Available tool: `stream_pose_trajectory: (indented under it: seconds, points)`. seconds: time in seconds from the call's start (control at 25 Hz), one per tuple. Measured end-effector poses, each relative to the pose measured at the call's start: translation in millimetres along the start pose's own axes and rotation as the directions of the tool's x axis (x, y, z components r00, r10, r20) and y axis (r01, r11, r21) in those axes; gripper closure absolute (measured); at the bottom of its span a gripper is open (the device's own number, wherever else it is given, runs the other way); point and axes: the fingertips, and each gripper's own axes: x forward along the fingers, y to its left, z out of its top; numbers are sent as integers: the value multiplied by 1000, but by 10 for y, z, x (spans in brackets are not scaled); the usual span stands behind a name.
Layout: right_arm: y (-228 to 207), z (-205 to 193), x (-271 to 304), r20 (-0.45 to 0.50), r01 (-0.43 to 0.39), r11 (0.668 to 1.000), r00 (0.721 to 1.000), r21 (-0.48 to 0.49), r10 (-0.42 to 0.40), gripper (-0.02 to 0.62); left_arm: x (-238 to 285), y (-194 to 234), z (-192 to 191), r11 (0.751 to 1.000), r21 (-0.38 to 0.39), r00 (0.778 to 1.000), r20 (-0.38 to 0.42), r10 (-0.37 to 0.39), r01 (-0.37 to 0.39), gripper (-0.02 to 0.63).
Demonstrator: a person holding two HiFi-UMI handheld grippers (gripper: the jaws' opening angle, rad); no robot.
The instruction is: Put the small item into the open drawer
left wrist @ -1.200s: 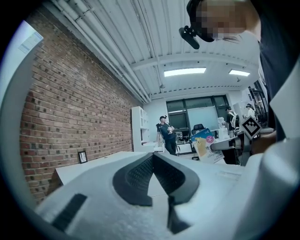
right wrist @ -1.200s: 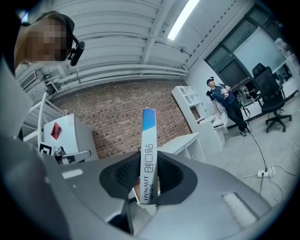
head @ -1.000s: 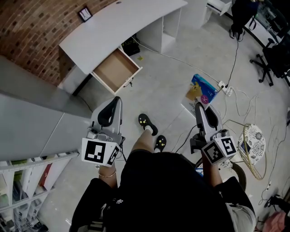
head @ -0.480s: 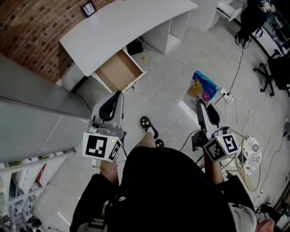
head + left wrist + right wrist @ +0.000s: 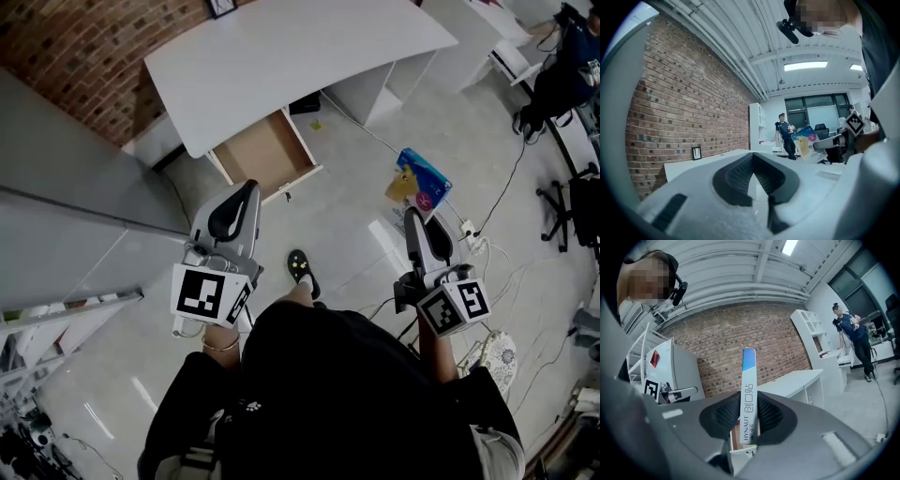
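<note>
- The person's dark torso fills the bottom of the head view and hides most of both arms. Below it only one shoe shows on the grey floor.
- In the right gripper view the small box stands edge-on. Only its narrow white side with dark print and its blue top end can be made out. The drawer is a mere sliver beneath it there.
- From the head view the small box has a blue face with a yellow patch and a pink disc. It juts out ahead of the right gripper over the floor, well apart from the drawer.
- The right gripper pinches the small box by its lower part between both black pads.
- The left gripper has its jaws pressed together with nothing between them.
- The open drawer, pulled out from under the white bench, shows only its bare brown bottom.
</note>
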Motion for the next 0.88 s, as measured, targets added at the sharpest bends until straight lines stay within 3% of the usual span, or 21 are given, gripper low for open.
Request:
stream_pose_trajectory:
  seconds: [0.4, 0.64, 0.88]
  points:
    - [110, -30, 1038, -77, -144, 989, 987, -24, 141, 499, 204, 668, -93, 993, -15, 993, -23, 117, -117, 618]
    - [546, -286, 1814, -150, -262, 964, 956, -50, 252, 499, 106, 1342, -250, 981, -26, 981, -24, 190, -191, 618]
    - [573, -324, 1903, -224, -364, 928, 913, -74, 340, 499, -19, 1190, -180, 962, -28, 962, -43, 269, -270, 618]
